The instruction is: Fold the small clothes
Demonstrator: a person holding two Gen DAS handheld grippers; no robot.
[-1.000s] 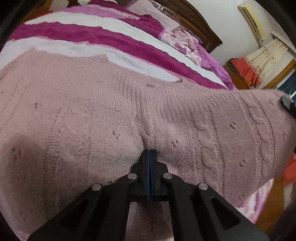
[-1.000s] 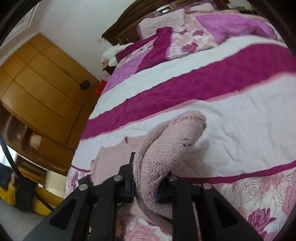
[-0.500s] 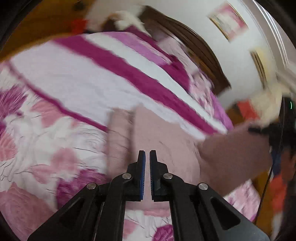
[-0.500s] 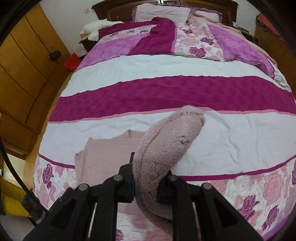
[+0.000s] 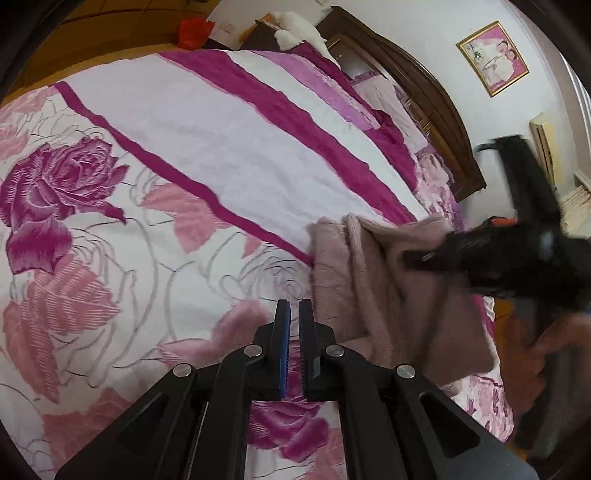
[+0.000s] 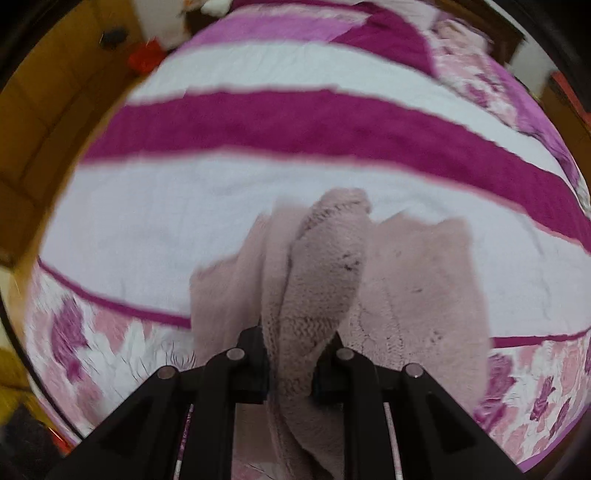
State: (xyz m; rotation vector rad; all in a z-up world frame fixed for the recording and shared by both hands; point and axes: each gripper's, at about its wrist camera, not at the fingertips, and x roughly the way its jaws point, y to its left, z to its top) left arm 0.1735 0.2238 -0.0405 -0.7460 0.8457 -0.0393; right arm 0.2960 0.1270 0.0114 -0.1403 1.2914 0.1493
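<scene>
A dusty-pink knitted sweater (image 5: 373, 280) lies on the bed near its front edge, partly folded. In the right wrist view it (image 6: 417, 280) spreads below my right gripper (image 6: 291, 350), which is shut on a bunched fold of the sweater (image 6: 325, 258) and holds it over the flat part. My left gripper (image 5: 294, 314) is nearly closed and empty, above the rose-patterned cover just left of the sweater. The right gripper also shows in the left wrist view (image 5: 491, 254), blurred, over the sweater.
The bed cover (image 5: 207, 147) has white and magenta stripes and a rose border. A dark wooden headboard (image 5: 417, 85) and pillows lie at the far end. A wooden wardrobe (image 6: 44, 110) stands at the left. A red bag (image 5: 194, 31) sits on the floor.
My left gripper has let go of the sweater and pulled back to the left, off the garment. My right gripper has carried its held fold down and over the flat part.
</scene>
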